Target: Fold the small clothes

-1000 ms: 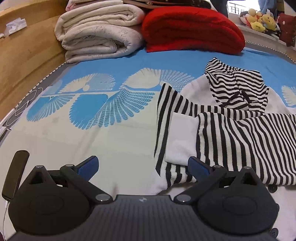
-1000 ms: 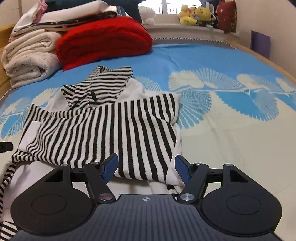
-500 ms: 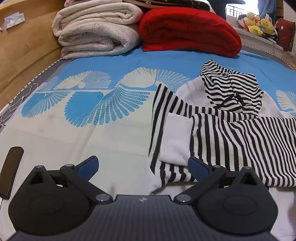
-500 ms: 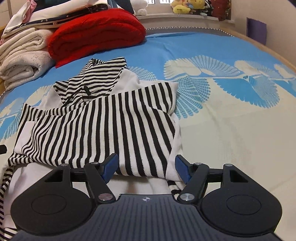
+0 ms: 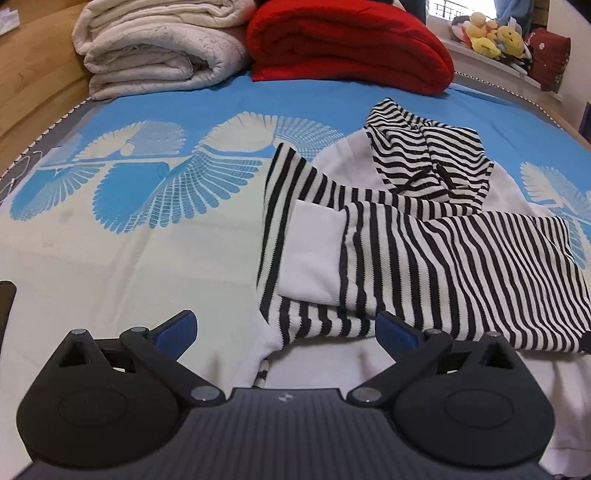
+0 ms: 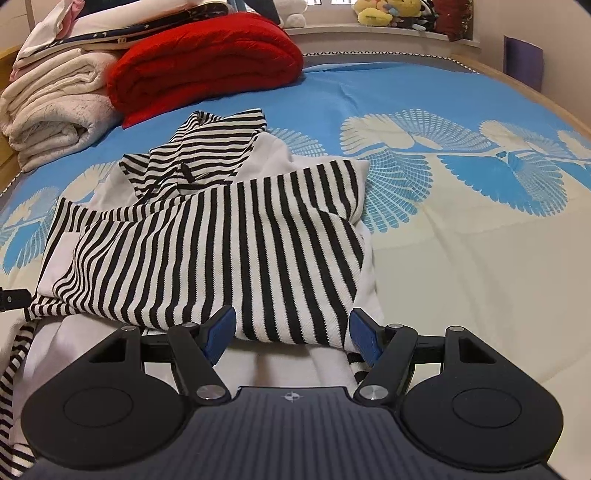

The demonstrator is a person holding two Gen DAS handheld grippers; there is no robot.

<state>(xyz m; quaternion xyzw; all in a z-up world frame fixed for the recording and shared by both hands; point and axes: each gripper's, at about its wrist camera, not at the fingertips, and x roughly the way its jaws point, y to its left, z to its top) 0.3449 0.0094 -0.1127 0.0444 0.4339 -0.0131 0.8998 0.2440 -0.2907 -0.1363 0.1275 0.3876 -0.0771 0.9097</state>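
A black-and-white striped hooded top [image 5: 443, 258] [image 6: 221, 251] lies partly folded on the blue and cream bedspread [image 5: 147, 206], sleeves crossed over its white body, hood toward the far side. My left gripper [image 5: 286, 328] hovers open over the garment's near left corner, nothing between its blue pads [image 5: 177, 328]. My right gripper [image 6: 291, 330] is open above the near edge of the folded striped sleeve, with cloth lying under the gap but not pinched.
A folded red blanket [image 5: 347, 40] and a stack of cream blankets [image 5: 159, 51] sit at the far end of the bed. Plush toys [image 5: 491, 29] line the windowsill. A wooden bed frame [image 5: 33, 85] runs along the left. A dark object [image 5: 5, 310] pokes in at the left edge.
Both views have tilted slightly downward, so the garment and blankets sit higher in frame. The garment itself has not moved and both grippers stay open.
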